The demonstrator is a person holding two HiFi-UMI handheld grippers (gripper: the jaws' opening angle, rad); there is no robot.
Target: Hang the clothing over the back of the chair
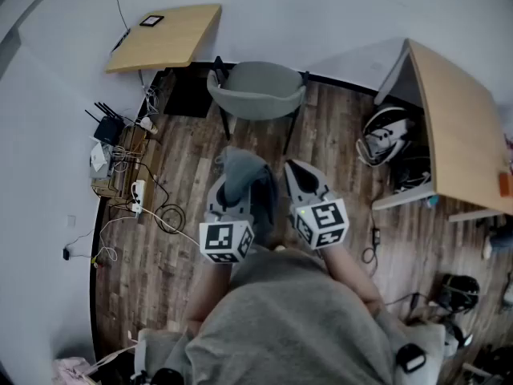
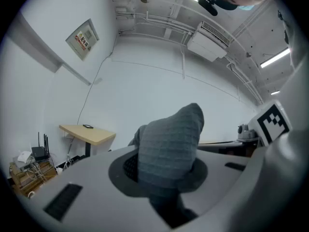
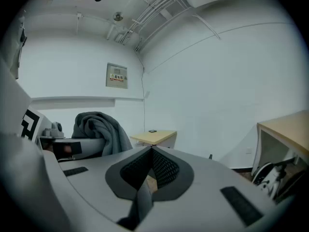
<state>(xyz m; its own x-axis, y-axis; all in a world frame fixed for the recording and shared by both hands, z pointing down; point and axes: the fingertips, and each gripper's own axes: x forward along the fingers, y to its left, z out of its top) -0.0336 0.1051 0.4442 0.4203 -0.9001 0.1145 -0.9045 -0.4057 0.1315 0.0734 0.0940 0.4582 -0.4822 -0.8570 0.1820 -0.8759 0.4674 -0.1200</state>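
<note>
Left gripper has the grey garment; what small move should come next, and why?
Probably carry the left gripper forward toward the chair: its jaws are shut on the grey clothing, and the chair stands ahead of it, with nothing hung on it yet.

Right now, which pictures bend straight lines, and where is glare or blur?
Head view: wide-angle bending, white walls curl round the dark wooden floor; even light, no glare. Left gripper view: black corners, the ceiling strip light burns white, the grey knitted clothing near the lens looks soft. Right gripper view: black corners, white ceiling pipes curve.
</note>
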